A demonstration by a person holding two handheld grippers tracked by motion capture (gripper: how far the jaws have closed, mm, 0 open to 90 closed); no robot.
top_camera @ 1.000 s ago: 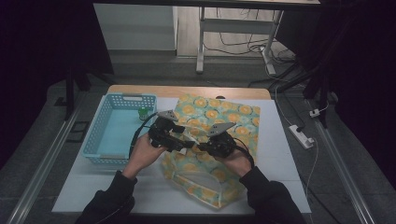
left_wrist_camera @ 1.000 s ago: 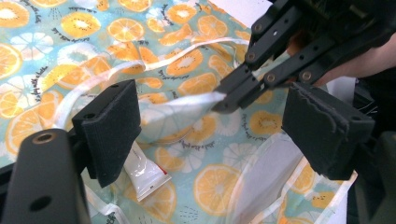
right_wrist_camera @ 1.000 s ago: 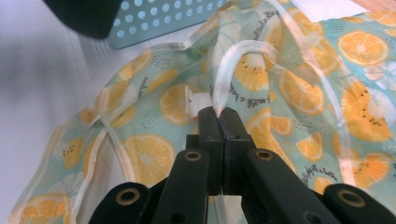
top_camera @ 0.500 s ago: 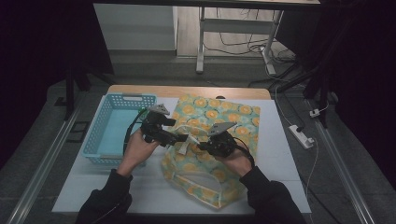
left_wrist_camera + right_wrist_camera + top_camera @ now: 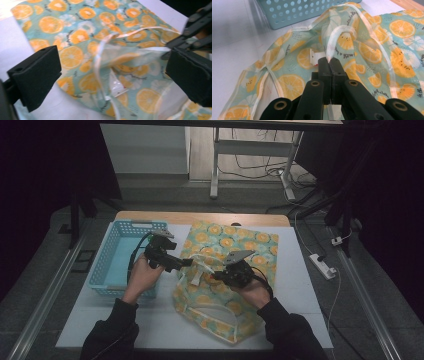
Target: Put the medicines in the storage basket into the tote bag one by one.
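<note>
The right gripper (image 5: 329, 61) has its jaws pressed together on a pale handle strap (image 5: 337, 35) of the orange-print bag (image 5: 372, 50); its own view shows the strap rising from between the black jaws and arching over the bag's mouth, with a small white tag (image 5: 315, 58) just beside the jaws. In the high view that gripper (image 5: 216, 276) sits over the middle of the bag (image 5: 225, 250), but the pinch itself is too small to make out there.

The left gripper (image 5: 112, 72) stands spread wide, its jaws having just been opening, and nothing is pressed between them. Its view looks down past the two black pads at the bag's (image 5: 75, 37) open edge and white trim below, with the right gripper's (image 5: 172, 46) linkage at the bag's far side. In the high view the left gripper (image 5: 187, 263) hovers at the bag's left edge.

The high view alone places the bag: flat on the white table (image 5: 150, 320), with a light blue basket (image 5: 107, 265) just to its left. The right gripper view catches the same basket (image 5: 297, 11) beyond the bag's raised edge.
</note>
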